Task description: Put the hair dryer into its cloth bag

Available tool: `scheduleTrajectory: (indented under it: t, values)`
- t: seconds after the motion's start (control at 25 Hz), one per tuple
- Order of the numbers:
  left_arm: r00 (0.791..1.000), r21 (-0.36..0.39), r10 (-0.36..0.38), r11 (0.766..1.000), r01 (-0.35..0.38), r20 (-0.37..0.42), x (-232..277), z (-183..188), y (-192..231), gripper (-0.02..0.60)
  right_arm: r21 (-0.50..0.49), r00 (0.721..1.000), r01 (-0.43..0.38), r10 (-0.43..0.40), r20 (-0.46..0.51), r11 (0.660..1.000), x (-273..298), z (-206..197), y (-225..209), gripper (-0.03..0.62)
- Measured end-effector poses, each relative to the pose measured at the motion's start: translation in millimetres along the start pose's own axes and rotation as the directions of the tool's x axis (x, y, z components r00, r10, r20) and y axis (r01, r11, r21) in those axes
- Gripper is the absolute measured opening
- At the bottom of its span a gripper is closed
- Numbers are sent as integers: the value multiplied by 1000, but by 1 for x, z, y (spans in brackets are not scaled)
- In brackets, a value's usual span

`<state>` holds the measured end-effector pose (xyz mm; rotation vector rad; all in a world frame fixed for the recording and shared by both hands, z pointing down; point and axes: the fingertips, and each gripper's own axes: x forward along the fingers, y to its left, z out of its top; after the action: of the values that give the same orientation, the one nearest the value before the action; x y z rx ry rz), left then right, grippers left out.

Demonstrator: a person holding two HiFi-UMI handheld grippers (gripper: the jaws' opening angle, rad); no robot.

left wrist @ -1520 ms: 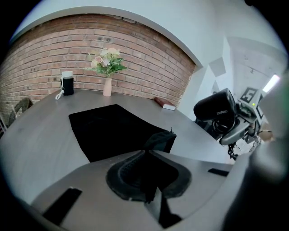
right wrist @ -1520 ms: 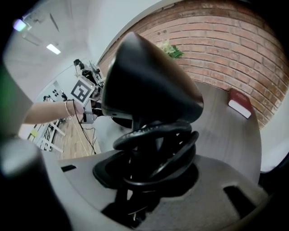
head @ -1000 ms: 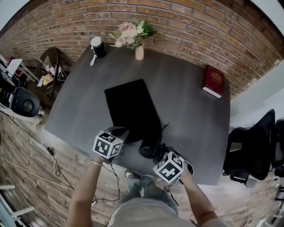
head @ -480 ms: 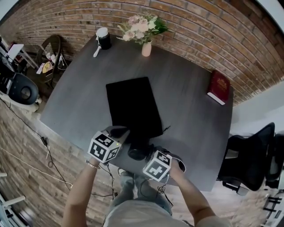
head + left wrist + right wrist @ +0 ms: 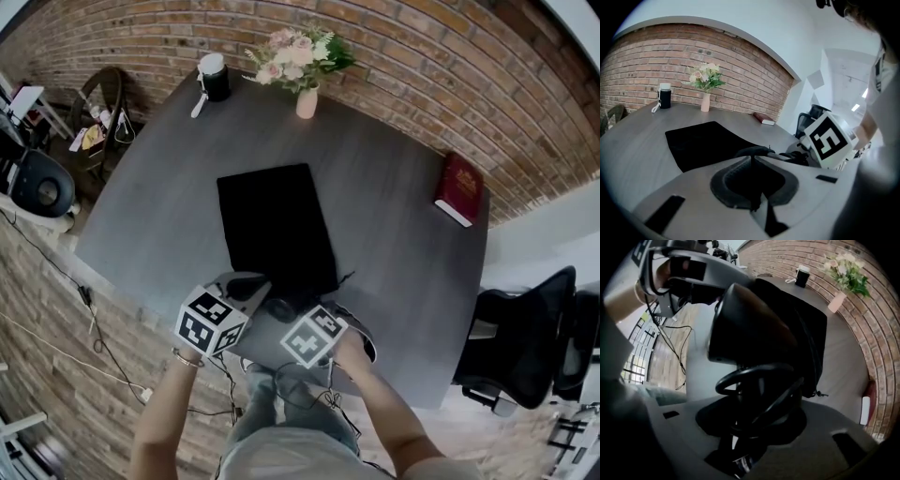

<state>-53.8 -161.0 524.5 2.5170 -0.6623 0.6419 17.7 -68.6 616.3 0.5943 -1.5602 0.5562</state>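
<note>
The hair dryer (image 5: 281, 307) hangs at the near edge of the table (image 5: 394, 216), right at the 6 o'clock end of the cloth bag (image 5: 277, 220). It is a dark lump there, and from the head view I cannot tell whether it touches the bag or hangs just clear of it. In the right gripper view its fat barrel rises above the jaws, with loops of its cord wrapped round the handle.

The bag lies flat. Its long axis runs roughly from 11 o'clock to 5 o'clock in the head view, and its mouth seems to be at the near end. From the dryer, then, the bag stretches away toward 12 o'clock, so I judge the coming move to be a push along that axis and not across it.

The right gripper (image 5: 757, 401) is closed on the dryer's handle and sits at about 5 o'clock from the dryer, with its marker cube over it. The left gripper (image 5: 751, 159) is at about 10 o'clock from the dryer. Its jaws are pinched nearly together on a raised fold of the bag's near edge, holding it off the table.

Both grippers are close to the mouth, and the right one is nearer the dryer. No view shows how wide the mouth gapes.
</note>
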Motion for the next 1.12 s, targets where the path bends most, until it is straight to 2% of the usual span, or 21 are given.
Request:
scheduleTrajectory:
  t: [0.28,0.4,0.56,0.84,1.12]
  values:
    - [999,9,-32,999,32,5,0,3,-6,18,178,1000,4,-9,26,984,1,14,-19,189]
    - [999,2,-51,999,51,16,-1,3,-9,18,207,1000,8,-13,23,978,3,19,-25,195]
    - [995,-54,-79,995,82,56,-4,6,-8,18,209,998,62,-65,7,976,6,24,-35,196]
    - [993,-89,-101,990,106,62,-3,-3,-10,18,239,999,25,-36,40,971,14,28,-31,209]
    - [993,-104,-106,988,111,54,-3,-10,-9,18,280,993,-85,60,99,956,19,31,-22,244]
